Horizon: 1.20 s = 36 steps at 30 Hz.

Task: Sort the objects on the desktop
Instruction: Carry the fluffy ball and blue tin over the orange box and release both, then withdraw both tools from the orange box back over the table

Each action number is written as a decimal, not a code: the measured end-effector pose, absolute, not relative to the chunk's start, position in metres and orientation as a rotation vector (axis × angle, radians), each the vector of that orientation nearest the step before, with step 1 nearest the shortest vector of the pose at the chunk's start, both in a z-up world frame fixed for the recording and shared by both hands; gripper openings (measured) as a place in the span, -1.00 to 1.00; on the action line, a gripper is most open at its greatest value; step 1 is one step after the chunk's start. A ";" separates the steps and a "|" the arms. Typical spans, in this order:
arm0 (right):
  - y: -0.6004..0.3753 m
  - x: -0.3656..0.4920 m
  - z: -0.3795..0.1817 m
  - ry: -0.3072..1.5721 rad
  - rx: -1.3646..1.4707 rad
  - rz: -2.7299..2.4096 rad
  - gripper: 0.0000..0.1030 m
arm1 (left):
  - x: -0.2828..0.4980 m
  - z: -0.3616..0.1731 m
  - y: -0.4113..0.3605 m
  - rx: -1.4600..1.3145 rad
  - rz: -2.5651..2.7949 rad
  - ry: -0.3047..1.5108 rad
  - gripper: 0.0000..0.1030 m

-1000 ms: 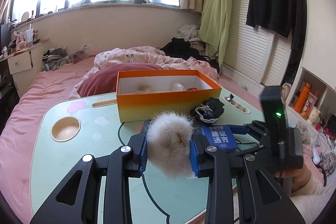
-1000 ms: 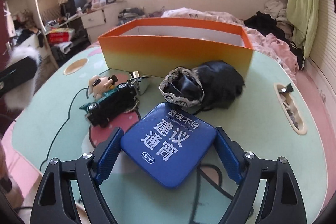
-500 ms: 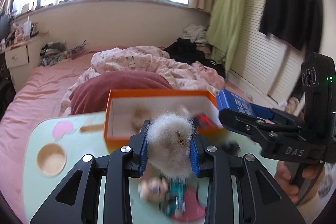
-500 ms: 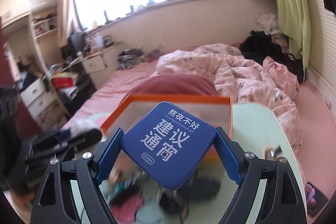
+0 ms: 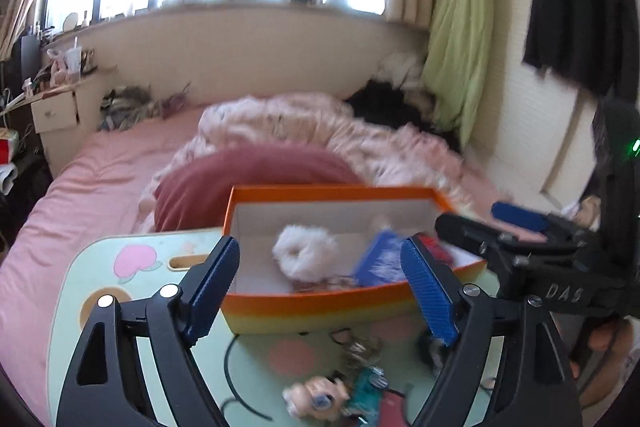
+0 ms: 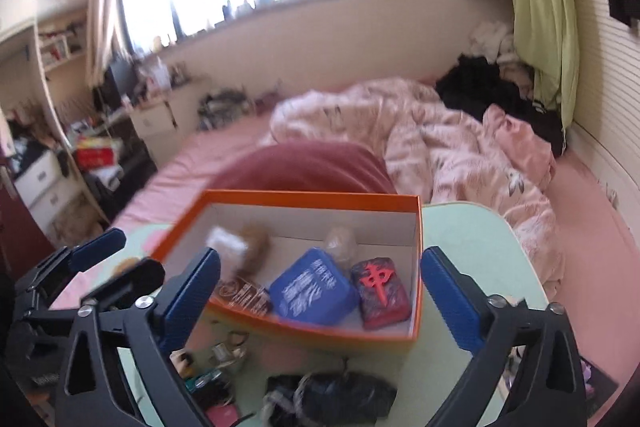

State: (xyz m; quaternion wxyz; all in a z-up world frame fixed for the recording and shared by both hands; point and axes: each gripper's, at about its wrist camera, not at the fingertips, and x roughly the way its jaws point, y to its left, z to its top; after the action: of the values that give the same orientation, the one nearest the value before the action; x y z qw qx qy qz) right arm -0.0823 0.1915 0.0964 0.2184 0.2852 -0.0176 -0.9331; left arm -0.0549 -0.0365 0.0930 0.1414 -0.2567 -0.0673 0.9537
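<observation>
An orange box (image 5: 320, 303) stands on the mint-green table (image 5: 72, 307). Inside it lie a white furry scrunchie (image 5: 306, 253) and a blue tin (image 6: 312, 291), both blurred, the tin next to a dark block with a red sign (image 6: 380, 293). My left gripper (image 5: 320, 287) hovers over the box's near wall, its jaws opening with nothing between them. My right gripper (image 6: 322, 301) hangs above the box (image 6: 304, 331), also opening and empty. Each gripper shows in the other's view: the right gripper (image 5: 488, 223) at the box's right end, the left gripper (image 6: 120, 259) at its left end.
In front of the box lie a black pouch (image 6: 332, 399), a toy figure (image 5: 316, 395) with a teal toy car (image 5: 366, 393), and a black cord (image 5: 236, 387). A pink bed with a crumpled duvet (image 6: 440, 147) lies behind the table.
Both grippers have spread their jaws and let go. The furry scrunchie has left the left gripper and the blue tin the right gripper; both now lie in the orange box.
</observation>
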 end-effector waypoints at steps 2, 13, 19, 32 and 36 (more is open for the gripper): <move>0.195 -0.063 0.094 -0.023 0.795 -2.565 0.96 | -0.034 0.096 -0.037 -0.745 2.697 -0.195 0.61; 0.218 0.018 0.026 0.150 0.921 -2.499 0.96 | 0.038 0.025 -0.008 -1.040 2.572 0.008 0.61; 0.208 0.018 -0.002 0.239 0.924 -2.575 1.00 | 0.029 0.005 -0.007 -1.091 2.643 0.026 0.86; 0.214 0.023 -0.004 0.225 0.889 -2.580 1.00 | 0.033 0.000 -0.003 -1.077 2.665 0.010 0.99; 0.213 0.023 -0.003 0.225 0.887 -2.579 1.00 | 0.032 0.000 -0.004 -1.075 2.664 0.009 0.99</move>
State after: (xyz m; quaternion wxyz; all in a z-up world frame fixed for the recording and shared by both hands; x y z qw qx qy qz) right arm 0.0232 0.2133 -0.0030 0.2009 0.3174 0.0806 -0.9232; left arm 0.0316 -0.0042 -0.0004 0.1338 -0.3709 0.0032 0.9190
